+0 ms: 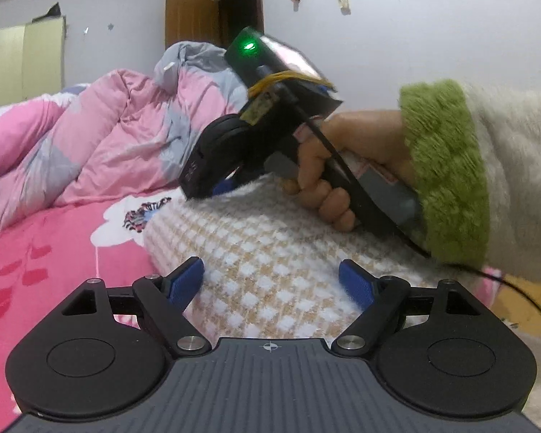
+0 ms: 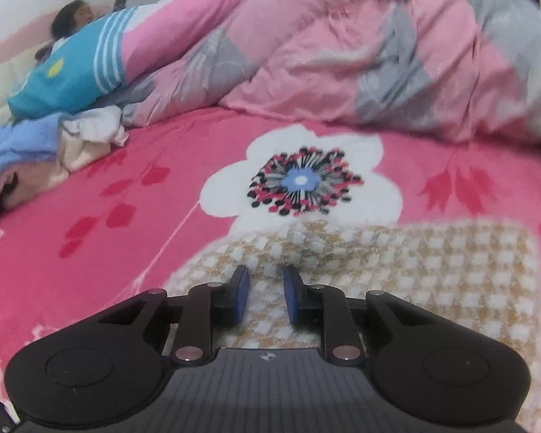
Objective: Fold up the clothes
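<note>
Pink bedding with a big white flower print covers the bed sheet (image 2: 101,166) where we work, and on it lies the task's thing: a fluffy garment with a beige and white check (image 2: 414,270), close in front of both grippers.

We judge that this garment is soft, thick and light. It should bend easily and not slip much, because its pile is fuzzy, but a thick layer can spring open again. In the right wrist view it forms a rather neat rectangle with a rounded far edge, so it may already be folded in part; we cannot tell how many layers it has. A good place to hold it is an edge or a corner, where the fingers can go around the layers.

Our left gripper (image 1: 270,285) is wide open over the garment and holds nothing. Our right gripper (image 2: 262,294) is only narrowly open just above the cloth; it grips nothing, and we cannot tell if the tips touch it. Our right hand (image 1: 342,166) holds its handle.

Behind lies a crumpled pink and grey quilt (image 2: 342,54), and other clothes (image 2: 54,144) are at the left.
</note>
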Demonstrator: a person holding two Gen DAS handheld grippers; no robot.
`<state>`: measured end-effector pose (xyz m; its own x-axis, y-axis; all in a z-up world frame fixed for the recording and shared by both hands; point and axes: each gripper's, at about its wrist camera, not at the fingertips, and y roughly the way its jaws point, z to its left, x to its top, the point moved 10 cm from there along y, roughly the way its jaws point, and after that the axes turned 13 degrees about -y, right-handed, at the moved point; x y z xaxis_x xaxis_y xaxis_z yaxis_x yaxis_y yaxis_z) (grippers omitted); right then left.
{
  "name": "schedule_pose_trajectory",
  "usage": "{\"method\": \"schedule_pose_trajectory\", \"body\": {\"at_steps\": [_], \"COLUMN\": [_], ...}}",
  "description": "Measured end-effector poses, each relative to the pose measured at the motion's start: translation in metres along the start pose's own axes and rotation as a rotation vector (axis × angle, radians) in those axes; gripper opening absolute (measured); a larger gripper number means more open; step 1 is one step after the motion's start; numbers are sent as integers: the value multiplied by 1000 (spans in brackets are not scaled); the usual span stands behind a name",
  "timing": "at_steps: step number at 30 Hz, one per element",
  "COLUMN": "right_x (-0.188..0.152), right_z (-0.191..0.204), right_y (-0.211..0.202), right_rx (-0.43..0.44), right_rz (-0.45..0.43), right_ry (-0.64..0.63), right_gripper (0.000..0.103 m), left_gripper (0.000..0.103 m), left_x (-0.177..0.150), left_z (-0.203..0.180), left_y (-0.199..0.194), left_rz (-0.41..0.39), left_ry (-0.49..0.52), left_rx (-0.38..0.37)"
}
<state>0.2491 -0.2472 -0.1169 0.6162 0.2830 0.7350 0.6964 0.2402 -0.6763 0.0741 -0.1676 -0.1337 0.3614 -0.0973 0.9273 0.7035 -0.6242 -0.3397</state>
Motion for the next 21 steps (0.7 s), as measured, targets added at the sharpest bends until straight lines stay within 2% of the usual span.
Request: {"method": "schedule_pose_trajectory", "body": {"at_steps": [3,6,7,10,11,13,18,21], "right_x": [8,22,19,-19,-36,-40,-30,-37], "right_z": [1,18,27,47,51,58,54,55], "right_y": [-37,-86,-90,-62,-46,-42,-58,-61], "right_rx": [16,66,72,82,62,40,36,46], "right_rz": [-30,-81,-59,108,125,75,99,107], "right_ry": [44,-11,-51,-144,-166,-190,-116,-97], "right_gripper": [24,24,24,24,24,24,24,24], "left_gripper": [81,81,81,81,81,82,80,80], "left_x": [2,-4,-7,-11,-13,-16,-16,-19], "left_z": [1,5,7,12,13,17,16,13], "left_y": [-17,-25,-27,-23,-20,-18,-27,-39], "left_rz": [3,26,35,68,83,87,104,98], "left_ry": [-44,-106,-128,-196,-207,-210,-234,-201], "left_rx": [-22,-39,-45,-55,-48,-44,-79,-94]}}
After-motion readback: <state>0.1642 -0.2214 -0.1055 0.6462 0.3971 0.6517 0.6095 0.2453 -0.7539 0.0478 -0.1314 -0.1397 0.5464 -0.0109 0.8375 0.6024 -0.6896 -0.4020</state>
